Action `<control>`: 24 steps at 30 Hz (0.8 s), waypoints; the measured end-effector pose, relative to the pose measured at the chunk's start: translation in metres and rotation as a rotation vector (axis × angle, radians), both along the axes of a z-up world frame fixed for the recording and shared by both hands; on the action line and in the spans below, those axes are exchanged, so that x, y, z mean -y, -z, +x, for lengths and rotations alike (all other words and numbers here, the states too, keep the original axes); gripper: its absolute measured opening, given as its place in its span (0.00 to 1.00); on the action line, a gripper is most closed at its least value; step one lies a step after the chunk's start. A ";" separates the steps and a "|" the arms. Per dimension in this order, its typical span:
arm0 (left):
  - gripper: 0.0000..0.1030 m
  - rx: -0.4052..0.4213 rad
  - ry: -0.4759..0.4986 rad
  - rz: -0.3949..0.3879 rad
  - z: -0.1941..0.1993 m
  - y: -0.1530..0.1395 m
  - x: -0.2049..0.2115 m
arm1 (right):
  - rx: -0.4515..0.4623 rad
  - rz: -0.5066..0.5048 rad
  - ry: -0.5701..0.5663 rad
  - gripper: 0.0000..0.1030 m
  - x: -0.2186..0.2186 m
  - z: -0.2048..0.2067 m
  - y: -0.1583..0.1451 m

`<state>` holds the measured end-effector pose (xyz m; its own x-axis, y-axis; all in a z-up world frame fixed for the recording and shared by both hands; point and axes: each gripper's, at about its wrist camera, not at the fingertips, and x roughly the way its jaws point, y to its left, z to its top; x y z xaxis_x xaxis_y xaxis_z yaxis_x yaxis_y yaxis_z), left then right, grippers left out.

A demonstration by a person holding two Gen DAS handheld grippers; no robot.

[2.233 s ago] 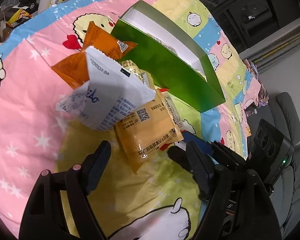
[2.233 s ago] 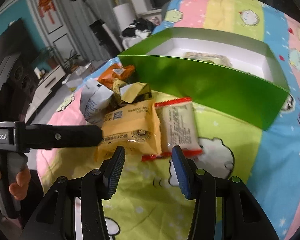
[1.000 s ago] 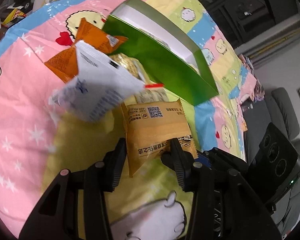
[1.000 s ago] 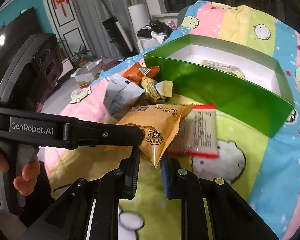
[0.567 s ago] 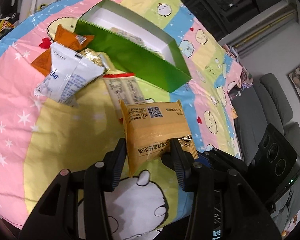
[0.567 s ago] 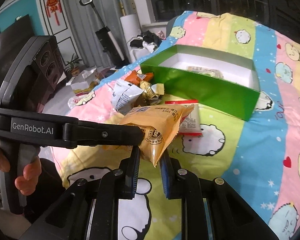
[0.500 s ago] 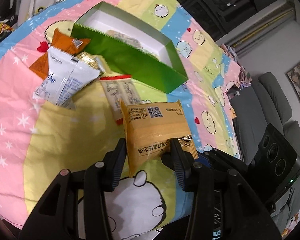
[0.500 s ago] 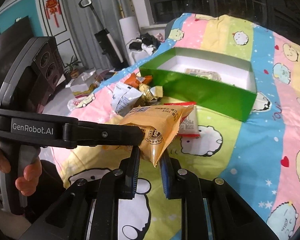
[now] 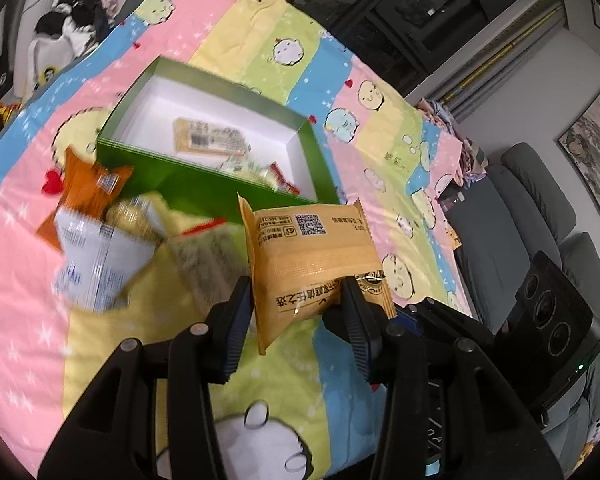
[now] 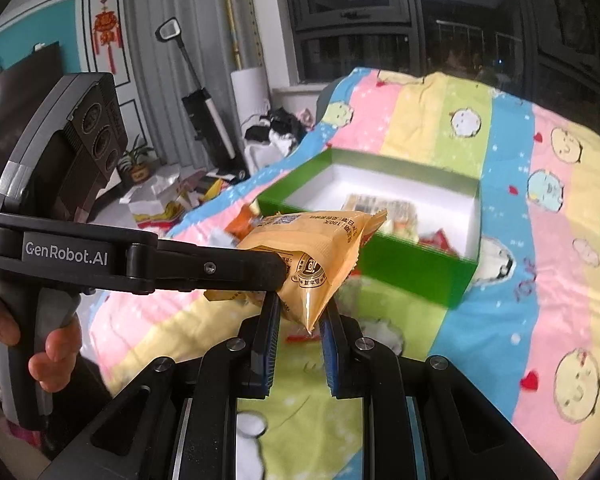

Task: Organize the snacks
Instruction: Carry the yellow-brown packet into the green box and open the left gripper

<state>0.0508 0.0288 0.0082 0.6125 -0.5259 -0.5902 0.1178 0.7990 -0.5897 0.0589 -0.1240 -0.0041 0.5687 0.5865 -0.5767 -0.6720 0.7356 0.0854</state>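
Right now both grippers clamp the same yellow snack packet (image 9: 314,258), which hangs above the patterned blanket (image 9: 28,240) at the centre of both views. The left gripper (image 9: 296,312) presses its pads on the packet's two side edges, while the right gripper (image 10: 300,312) pinches the lower corner seal with its jaws nearly together. The green box (image 9: 204,188), open and white inside, sits in the upper middle of the left wrist view with a few packets already lying on its floor, and the held packet is not yet over it. Left of the box lie a loose orange packet (image 9: 90,186) and a white packet (image 9: 96,264), blurred. The likely risk is in this shared hold: if the two hands pull in different directions, the thin corner seal could tear or slip from the right pads. Letting go on one side too early would probably leave the packet swinging, and it might drop onto the blanket short of the box's near wall.
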 end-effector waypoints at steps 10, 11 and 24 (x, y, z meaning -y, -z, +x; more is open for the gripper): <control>0.43 0.042 -0.009 -0.006 0.056 -0.018 -0.006 | 0.060 0.023 0.014 0.21 -0.003 0.053 -0.016; 0.43 0.046 -0.009 -0.002 0.062 -0.020 -0.007 | 0.065 0.022 0.014 0.21 -0.005 0.058 -0.017; 0.43 -0.017 -0.048 0.008 0.132 0.000 -0.022 | 0.006 0.033 0.013 0.21 -0.022 0.130 0.000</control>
